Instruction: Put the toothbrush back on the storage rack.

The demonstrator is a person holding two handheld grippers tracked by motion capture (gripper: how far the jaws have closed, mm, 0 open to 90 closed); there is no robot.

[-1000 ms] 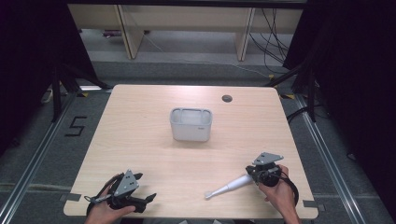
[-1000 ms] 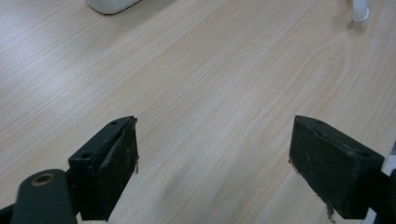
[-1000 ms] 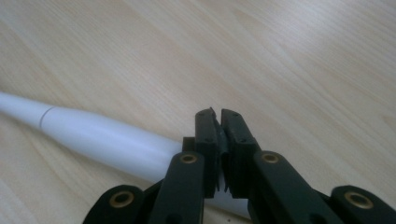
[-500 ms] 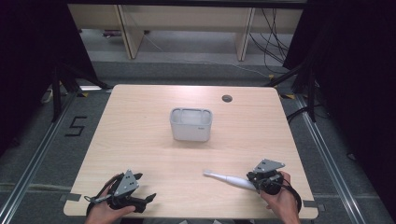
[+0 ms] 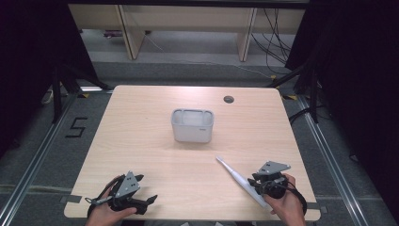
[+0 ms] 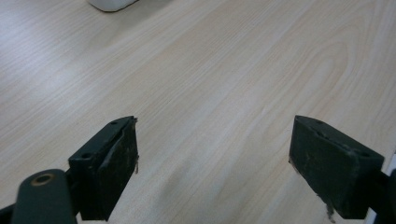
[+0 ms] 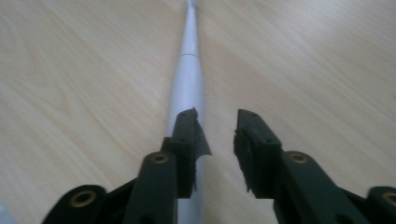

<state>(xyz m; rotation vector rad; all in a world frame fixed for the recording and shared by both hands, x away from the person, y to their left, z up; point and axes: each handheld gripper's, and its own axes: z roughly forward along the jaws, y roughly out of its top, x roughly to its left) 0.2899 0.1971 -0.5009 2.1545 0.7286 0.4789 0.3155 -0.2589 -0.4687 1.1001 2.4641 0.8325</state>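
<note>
Right tool [image 5: 258,184] sits at the near right corner of the counter [image 5: 141,141], held in the person's right hand [image 5: 284,207]. Its jaws have just been opening. In the right gripper view they stand a little apart with bare wood showing in the gap. Nothing is pinched between them.

The white electric toothbrush [image 5: 240,179] lies flat on the counter. In the high view it runs on a diagonal, brush head toward the middle of the counter, thick handle end by the right hand. In the right gripper view [image 7: 187,88] its body passes under and beside the left-hand jaw of that view, not in the gap, and narrows away to the head at the top edge. Whether that jaw touches the handle I cannot tell.

Left tool [image 5: 141,203] rests at the near left corner, held in the left hand [image 5: 106,214]. Its jaws are wide apart and empty. The left gripper view shows the two black pads [image 6: 116,163] far from each other over plain wood grain.

A white rectangular bin [image 5: 192,125], open at the top, stands upright near the middle of the counter, well apart from both tools and from the toothbrush. Its bottom edge shows at the top of the left gripper view [image 6: 109,4]. A small round grommet hole [image 5: 228,99] sits near the far edge of the counter.
</note>
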